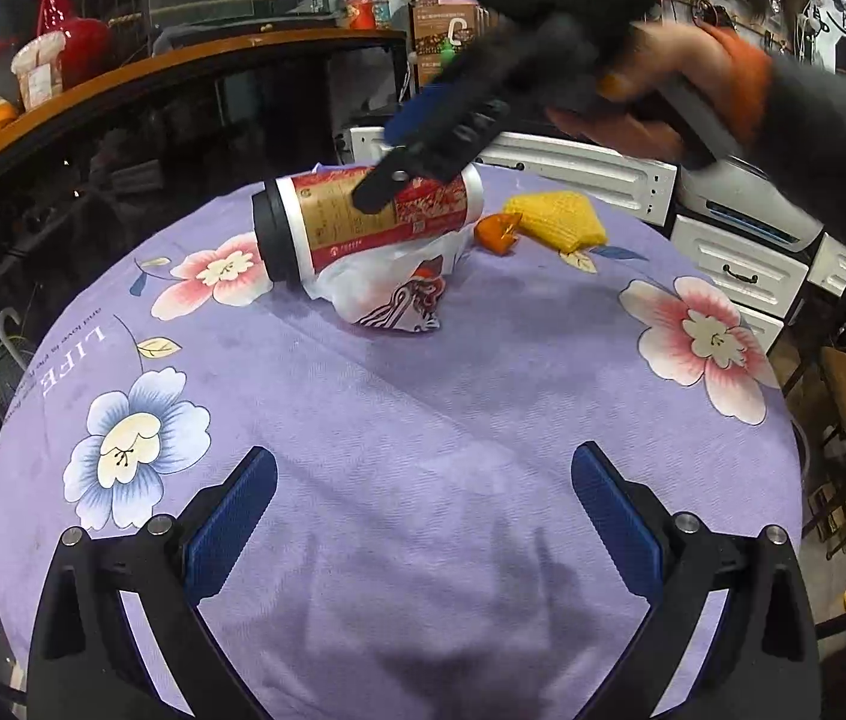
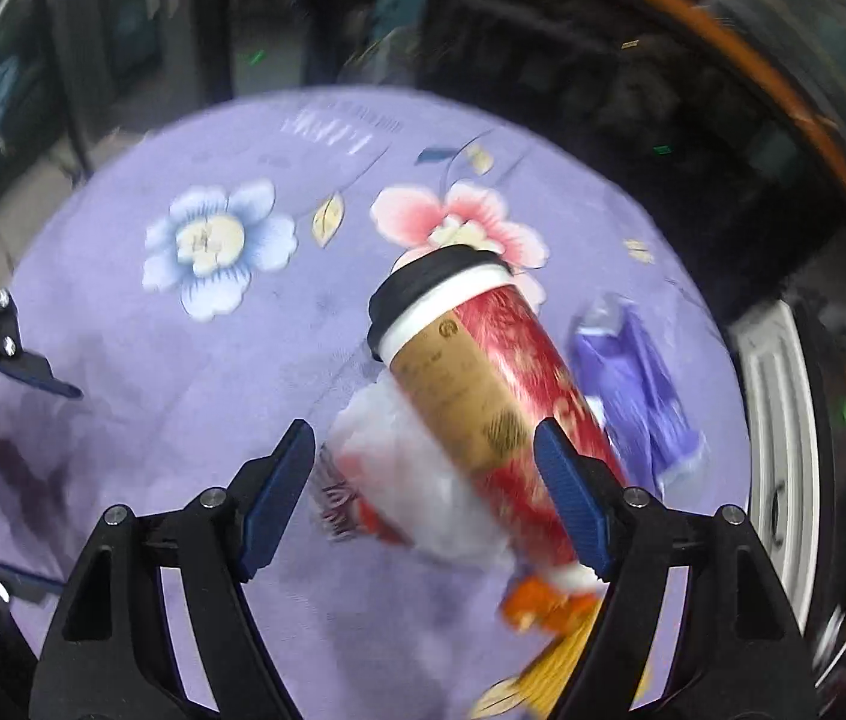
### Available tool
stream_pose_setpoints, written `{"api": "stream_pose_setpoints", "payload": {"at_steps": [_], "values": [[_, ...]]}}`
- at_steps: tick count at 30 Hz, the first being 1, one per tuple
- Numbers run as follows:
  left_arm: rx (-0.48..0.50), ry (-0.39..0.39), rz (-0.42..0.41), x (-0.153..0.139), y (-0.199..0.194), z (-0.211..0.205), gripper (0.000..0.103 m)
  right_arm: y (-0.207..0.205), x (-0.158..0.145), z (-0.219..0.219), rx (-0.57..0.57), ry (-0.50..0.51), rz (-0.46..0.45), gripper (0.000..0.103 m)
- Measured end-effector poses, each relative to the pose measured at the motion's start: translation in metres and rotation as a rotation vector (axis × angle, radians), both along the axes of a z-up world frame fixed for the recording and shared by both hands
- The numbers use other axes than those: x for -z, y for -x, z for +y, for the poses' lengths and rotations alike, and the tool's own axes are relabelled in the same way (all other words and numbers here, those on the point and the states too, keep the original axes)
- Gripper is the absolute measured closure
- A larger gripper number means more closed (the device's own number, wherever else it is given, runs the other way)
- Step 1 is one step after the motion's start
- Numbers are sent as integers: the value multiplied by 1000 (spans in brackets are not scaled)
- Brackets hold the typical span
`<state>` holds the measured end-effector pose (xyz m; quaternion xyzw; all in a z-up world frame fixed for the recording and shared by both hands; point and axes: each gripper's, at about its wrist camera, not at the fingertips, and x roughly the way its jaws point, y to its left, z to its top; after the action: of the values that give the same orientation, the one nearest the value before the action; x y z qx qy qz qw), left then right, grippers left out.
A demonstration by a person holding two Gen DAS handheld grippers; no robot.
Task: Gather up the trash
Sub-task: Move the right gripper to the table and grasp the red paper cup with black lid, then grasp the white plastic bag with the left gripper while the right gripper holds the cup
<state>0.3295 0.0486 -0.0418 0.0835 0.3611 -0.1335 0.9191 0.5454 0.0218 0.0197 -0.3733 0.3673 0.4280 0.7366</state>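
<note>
A red paper cup (image 1: 351, 222) (image 2: 471, 372) with a black lid lies on its side on a crumpled white plastic bag (image 1: 387, 288) (image 2: 399, 456). An orange wrapper (image 1: 498, 231) (image 2: 534, 600) and a yellow foam net (image 1: 561, 219) (image 2: 555, 666) lie beside it. A purple wrapper (image 2: 633, 384) rests on the cup's other side. My right gripper (image 1: 393, 156) (image 2: 423, 429) hovers open over the cup and bag, pads apart from both. My left gripper (image 1: 423, 456) stands open above bare cloth at the near edge, well short of the cup.
All this lies on a round table under a purple floral cloth (image 1: 423, 390) (image 2: 213, 360). A white drawer cabinet (image 1: 735, 264) stands behind on the right. A curved orange-rimmed counter (image 1: 123, 78) with a red vase (image 1: 72, 30) is on the left. A person's hand (image 1: 663, 78) holds the right gripper.
</note>
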Motion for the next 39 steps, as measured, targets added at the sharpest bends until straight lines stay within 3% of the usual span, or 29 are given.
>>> {"api": "stream_pose_setpoints", "payload": {"at_steps": [2,7,15,19,24,32,39], "values": [[8,4,2,2,-2,2,6,-15,7,13,-26,60,-43,28],[17,43,13,6,-10,9,6,-53,31,33,-100,161,18,25],[-10,99,21,11,-16,17,6,-63,62,63,-183,306,62,21],[-13,105,20,11,-17,16,6,-59,77,74,-212,331,45,22],[-17,105,17,11,-20,16,6,-54,67,70,-190,269,4,23],[-42,113,31,10,-30,21,6,-34,6,33,-99,61,-72,24],[-51,61,35,3,-57,15,6,-11,-32,-14,26,-100,-119,24]]}}
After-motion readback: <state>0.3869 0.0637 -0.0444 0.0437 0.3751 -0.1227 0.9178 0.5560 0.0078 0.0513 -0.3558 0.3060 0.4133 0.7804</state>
